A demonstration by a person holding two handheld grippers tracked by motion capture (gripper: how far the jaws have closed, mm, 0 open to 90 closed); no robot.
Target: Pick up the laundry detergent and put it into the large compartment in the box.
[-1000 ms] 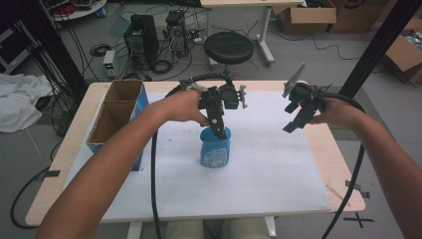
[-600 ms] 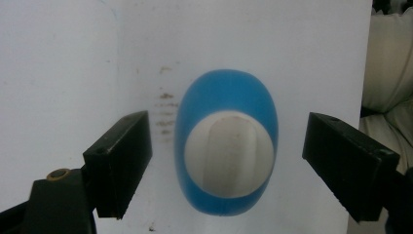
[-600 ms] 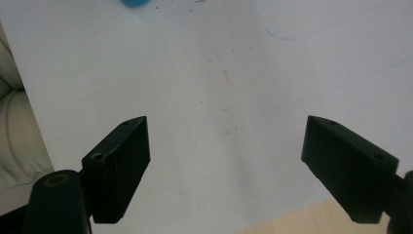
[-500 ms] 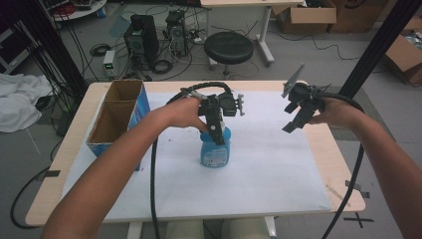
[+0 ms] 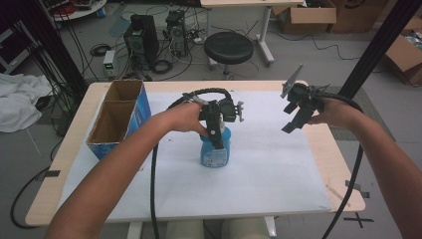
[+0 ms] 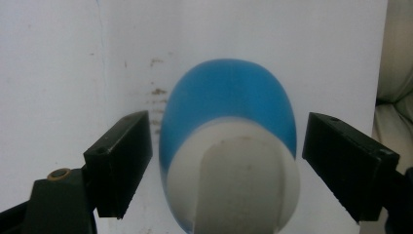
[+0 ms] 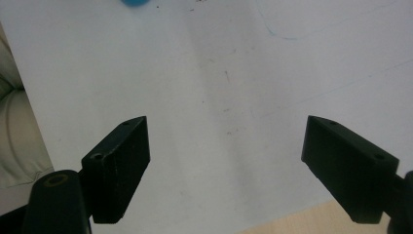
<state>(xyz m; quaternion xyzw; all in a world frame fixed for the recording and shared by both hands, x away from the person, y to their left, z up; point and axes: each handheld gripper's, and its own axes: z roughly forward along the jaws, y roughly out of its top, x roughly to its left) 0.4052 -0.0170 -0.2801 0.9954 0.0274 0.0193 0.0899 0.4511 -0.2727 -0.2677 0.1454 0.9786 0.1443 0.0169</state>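
No text can be read. The blue bottle carries a pale label on its front, but the print on it is too small and blurred to read.

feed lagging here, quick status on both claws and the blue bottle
Left claw open, jaws either side of blue bottle, not clamped. Right claw open, empty, above white sheet. Bottle upright. Nothing in the way.

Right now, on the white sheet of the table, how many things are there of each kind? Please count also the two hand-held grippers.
Blue bottle with white cap: 1
Cardboard box with two compartments, blue outside: 1
Grippers, left gripper and right gripper, both with fingers apart: 2
Total: 4
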